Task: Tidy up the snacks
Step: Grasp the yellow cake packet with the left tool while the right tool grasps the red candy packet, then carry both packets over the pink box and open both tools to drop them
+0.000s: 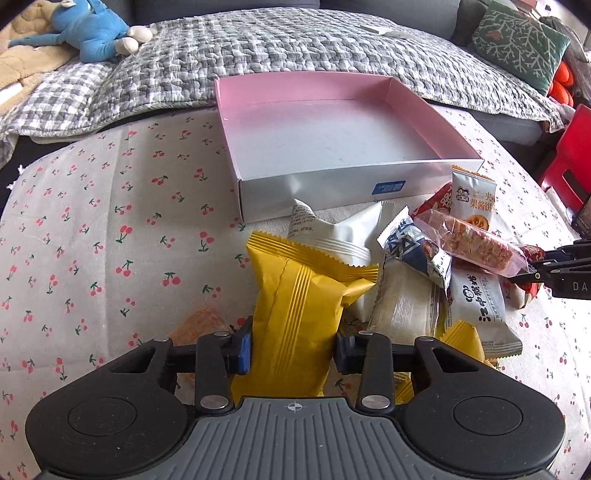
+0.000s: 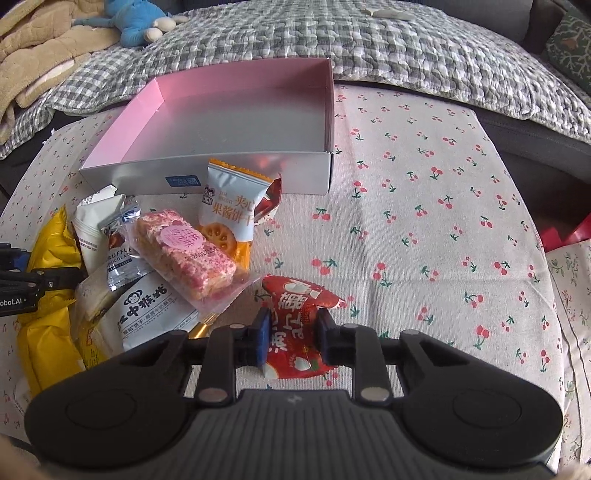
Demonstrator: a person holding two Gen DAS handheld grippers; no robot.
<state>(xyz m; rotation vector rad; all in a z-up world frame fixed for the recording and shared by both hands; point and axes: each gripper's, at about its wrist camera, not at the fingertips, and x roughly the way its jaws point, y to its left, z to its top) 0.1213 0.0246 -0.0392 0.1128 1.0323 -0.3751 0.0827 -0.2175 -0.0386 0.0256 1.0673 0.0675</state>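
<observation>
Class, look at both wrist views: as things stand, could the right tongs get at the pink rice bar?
Probably not yet: the right tongs are shut on a red packet. The pink rice bar itself lies uncovered atop the pile.

The box (image 1: 332,147) is sitting on the tablecloth (image 1: 110,221), in front of the blanket (image 1: 277,44). A toy (image 1: 92,29) is lying on the blanket, far behind and to the left. The pile of snacks (image 1: 424,258) is lying just in front of the box. One snack bag (image 1: 295,314) is sitting between the left gripper (image 1: 293,350) fingers. Another snack packet (image 2: 295,332) is sitting between the right gripper (image 2: 291,338) fingers, right of the pile.
</observation>
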